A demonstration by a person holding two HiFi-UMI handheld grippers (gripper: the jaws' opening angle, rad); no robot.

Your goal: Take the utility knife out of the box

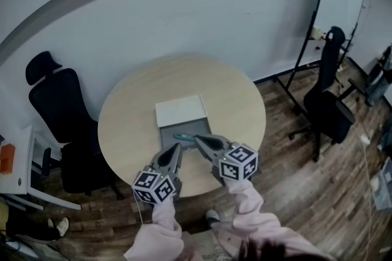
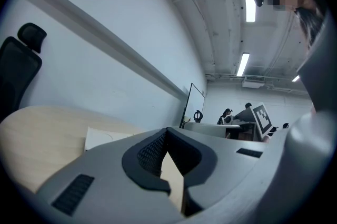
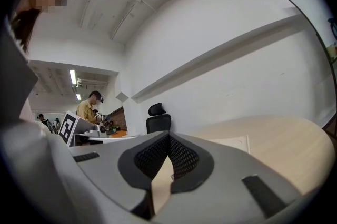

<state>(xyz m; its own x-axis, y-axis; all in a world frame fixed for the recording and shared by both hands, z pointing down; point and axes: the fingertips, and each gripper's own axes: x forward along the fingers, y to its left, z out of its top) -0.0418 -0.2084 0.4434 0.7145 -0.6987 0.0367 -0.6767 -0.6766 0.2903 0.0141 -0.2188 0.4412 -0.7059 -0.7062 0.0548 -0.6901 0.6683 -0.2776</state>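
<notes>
Room stock, largest first.

1. Round table (image 1: 122,125), pale wood top. It carries everything below; you stand at its near edge.
2. Black office chair (image 1: 58,100) to the table's left, against the wall. A second black chair (image 1: 327,100) stands well apart on the right, in front of a whiteboard on a stand (image 1: 340,15).
3. White lid (image 1: 180,111), flat on the table past its centre, touching the far edge of the box.
4. Box (image 1: 168,131), grey inside, open, just on your side of the lid.
5. Your left gripper (image 1: 177,146), level over the table, tip at the box's near left corner. Its own view shows the jaws together at the tips with nothing between them. Its marker cube (image 1: 155,186) sits over your pink sleeve (image 1: 162,223).
6. Your right gripper (image 1: 197,139), level, tip at the box's near edge, just beside the knife's right end. Jaws closed tip to tip, empty, as its own view shows. Its marker cube (image 1: 239,162) is nearest your wrist.
7. Utility knife (image 1: 183,137), teal, lying flat inside the box near its front edge. Its long axis runs left to right across your view, roughly parallel to that edge. The head view is too small to tell which end is the blade end. Neither gripper holds it.
</notes>
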